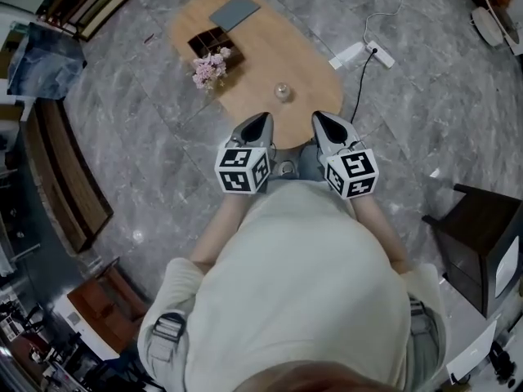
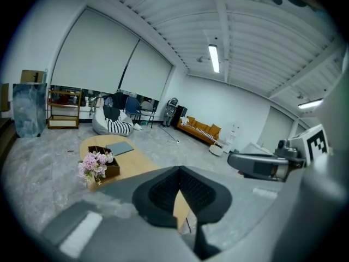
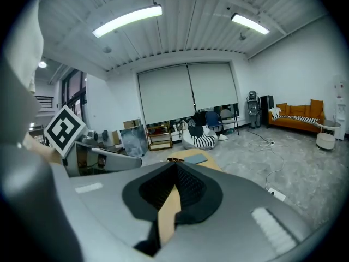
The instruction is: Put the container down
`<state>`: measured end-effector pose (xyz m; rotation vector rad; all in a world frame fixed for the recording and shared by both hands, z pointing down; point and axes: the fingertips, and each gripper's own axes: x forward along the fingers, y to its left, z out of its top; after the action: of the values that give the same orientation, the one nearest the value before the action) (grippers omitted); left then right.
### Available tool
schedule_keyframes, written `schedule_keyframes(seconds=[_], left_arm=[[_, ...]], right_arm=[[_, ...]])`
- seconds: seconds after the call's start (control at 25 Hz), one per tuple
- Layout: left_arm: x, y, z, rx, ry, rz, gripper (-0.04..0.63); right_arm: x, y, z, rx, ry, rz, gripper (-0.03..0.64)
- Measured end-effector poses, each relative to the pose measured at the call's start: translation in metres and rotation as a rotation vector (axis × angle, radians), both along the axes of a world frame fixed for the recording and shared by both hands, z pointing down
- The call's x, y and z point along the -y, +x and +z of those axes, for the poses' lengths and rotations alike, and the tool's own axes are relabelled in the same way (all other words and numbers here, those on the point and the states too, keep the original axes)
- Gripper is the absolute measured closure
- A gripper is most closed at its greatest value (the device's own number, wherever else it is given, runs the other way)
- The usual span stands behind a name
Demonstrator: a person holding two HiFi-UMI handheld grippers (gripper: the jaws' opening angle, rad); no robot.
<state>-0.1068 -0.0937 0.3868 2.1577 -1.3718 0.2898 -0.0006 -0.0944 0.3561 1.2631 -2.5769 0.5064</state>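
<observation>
A small clear glass container [image 1: 282, 91] stands on the oval wooden table [image 1: 270, 47], near its front edge. Both grippers hang in the air just in front of that edge, side by side, apart from the container. My left gripper [image 1: 260, 118] has its jaws pressed together with nothing between them [image 2: 180, 171]. My right gripper [image 1: 320, 117] is shut too and holds nothing [image 3: 175, 165]. In both gripper views the jaws hide the container; only table wood shows through the slit below the tips.
A wooden box of pink flowers [image 1: 211, 65] and a grey flat pad [image 1: 234, 11] sit further back on the table. A power strip with cable [image 1: 364, 53] lies on the floor at right. A dark chair [image 1: 482, 235] is at right, a low wooden bench [image 1: 69, 178] at left.
</observation>
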Motion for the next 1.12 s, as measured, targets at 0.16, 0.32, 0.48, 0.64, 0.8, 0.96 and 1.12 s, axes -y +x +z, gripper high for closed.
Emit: schedule_keyframes(seconds=[0.16,0.32,0.48,0.64,0.8,0.96,1.12], left_arm=[[-0.003,-0.005,-0.012,-0.006,0.023,0.005,0.595],[-0.002,-0.010,-0.014,-0.008,0.038,-0.008,0.595],[-0.001,-0.015,-0.015,-0.004,0.041,-0.014,0.595],[0.000,-0.019,-0.015,-0.004,0.038,-0.015,0.595],[0.001,-0.018,-0.016,-0.006,0.037,-0.011,0.595],[-0.001,-0.017,-0.015,-0.018,0.033,-0.014,0.595],[-0.002,-0.017,-0.012,-0.025,0.024,-0.015,0.595]], right_arm=[[-0.001,-0.005,-0.008,0.011,0.017,-0.004,0.618],[0.002,-0.007,-0.008,-0.004,0.025,0.011,0.618],[0.004,-0.008,-0.010,0.000,0.026,0.017,0.619],[0.005,-0.009,-0.012,0.019,0.019,0.027,0.619],[0.006,-0.008,-0.012,0.020,0.014,0.033,0.620],[0.004,-0.008,-0.011,0.017,0.013,0.029,0.618],[0.003,-0.008,-0.010,0.014,0.011,0.028,0.620]])
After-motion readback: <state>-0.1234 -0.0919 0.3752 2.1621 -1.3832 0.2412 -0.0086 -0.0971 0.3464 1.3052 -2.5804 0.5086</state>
